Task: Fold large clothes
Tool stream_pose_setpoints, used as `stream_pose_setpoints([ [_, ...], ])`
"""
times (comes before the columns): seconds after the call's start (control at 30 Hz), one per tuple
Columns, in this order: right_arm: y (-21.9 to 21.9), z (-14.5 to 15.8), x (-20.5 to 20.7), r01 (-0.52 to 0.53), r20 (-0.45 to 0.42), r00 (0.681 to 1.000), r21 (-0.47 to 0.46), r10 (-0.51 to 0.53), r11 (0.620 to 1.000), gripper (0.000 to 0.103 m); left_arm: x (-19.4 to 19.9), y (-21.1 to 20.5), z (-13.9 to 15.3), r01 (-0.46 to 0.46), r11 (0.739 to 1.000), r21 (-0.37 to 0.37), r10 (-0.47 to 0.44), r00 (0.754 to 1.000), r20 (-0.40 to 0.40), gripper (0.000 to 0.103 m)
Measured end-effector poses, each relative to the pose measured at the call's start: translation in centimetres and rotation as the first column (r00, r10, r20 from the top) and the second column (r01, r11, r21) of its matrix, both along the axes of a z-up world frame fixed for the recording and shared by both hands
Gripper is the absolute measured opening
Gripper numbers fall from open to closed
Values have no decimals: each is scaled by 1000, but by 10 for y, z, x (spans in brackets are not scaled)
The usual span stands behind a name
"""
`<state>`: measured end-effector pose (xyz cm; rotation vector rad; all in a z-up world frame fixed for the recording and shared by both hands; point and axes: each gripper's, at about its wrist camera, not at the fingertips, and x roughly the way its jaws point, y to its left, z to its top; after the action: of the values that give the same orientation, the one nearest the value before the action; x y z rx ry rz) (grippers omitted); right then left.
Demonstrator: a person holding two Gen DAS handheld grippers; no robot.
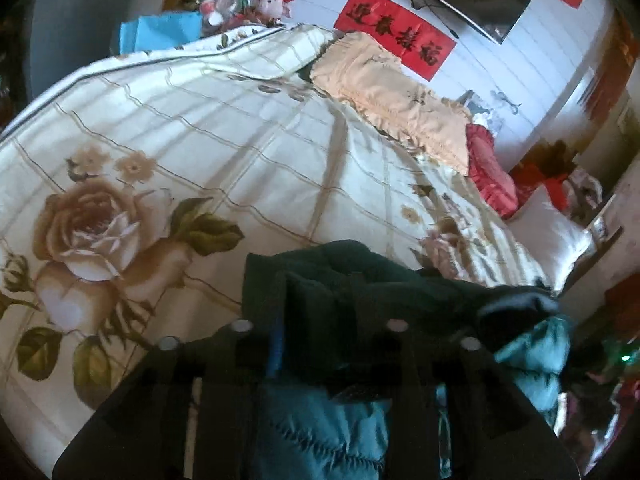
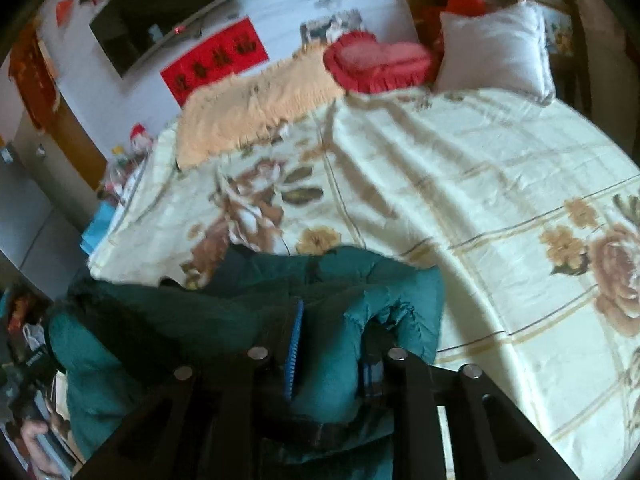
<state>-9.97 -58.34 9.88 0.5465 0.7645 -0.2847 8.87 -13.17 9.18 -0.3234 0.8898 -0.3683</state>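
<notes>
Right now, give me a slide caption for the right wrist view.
Right gripper clamps a bunched teal padded jacket above a floral bedspread, pillows at the far end.

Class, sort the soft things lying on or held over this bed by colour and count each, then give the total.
Teal: 1, the padded jacket gripped by the left gripper and right gripper
Peach: 1, the fringed pillow
Red: 1, the heart-shaped cushion
White: 1, the white pillow
Total: 4

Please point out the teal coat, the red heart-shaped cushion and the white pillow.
teal coat (image 2: 392,292), right wrist view, bunched padded fabric.
red heart-shaped cushion (image 2: 380,60), right wrist view, its top face.
white pillow (image 2: 492,46), right wrist view, its middle.
</notes>
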Motion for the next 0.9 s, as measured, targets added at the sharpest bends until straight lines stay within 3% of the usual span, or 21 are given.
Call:
stream_pose_setpoints([
  [0.03,-4,-1,0,-1,15,1000,19,1,1000,27,1,3,4,0,1000,-2,0,1000,1,41],
  [0.1,-7,2,-1,-4,30,1000,41,3,999,30,1,13,16,-28,1000,-12,28,999,24,66],
  [0.23,-11,15,-8,-4,68,998,74,-1,997,38,-6,27,39,-45,998,-52,49,997,64,71],
  [0.3,-11,22,-12,-3,104,995,85,-6,996,59,-12,23,46,-22,999,-33,24,996,83,71],
  [0.33,-11,29,-18,22,132,991,77,-32,997,80,-18,19,50,-5,1000,-16,6,995,96,71],
  [0.37,-11,34,-22,41,150,987,69,-51,997,86,-25,12,53,16,1000,8,-17,994,110,71],
  [0.47,-8,53,-37,84,190,977,66,-95,994,86,-45,-10,56,83,995,57,-90,985,145,71],
  [0.53,5,61,-40,60,200,977,33,-66,998,86,-57,-31,55,124,986,107,-140,977,163,71],
  [0.63,42,63,-24,-33,116,992,-93,43,995,86,-66,-69,42,151,964,217,-186,971,149,71],
  [0.77,95,46,5,-169,-8,985,-237,172,957,86,-62,-103,12,134,927,351,-181,978,106,71],
  [0.9,124,20,30,-231,-97,973,-327,211,916,86,-53,-110,-10,107,914,392,-156,983,95,76],
])
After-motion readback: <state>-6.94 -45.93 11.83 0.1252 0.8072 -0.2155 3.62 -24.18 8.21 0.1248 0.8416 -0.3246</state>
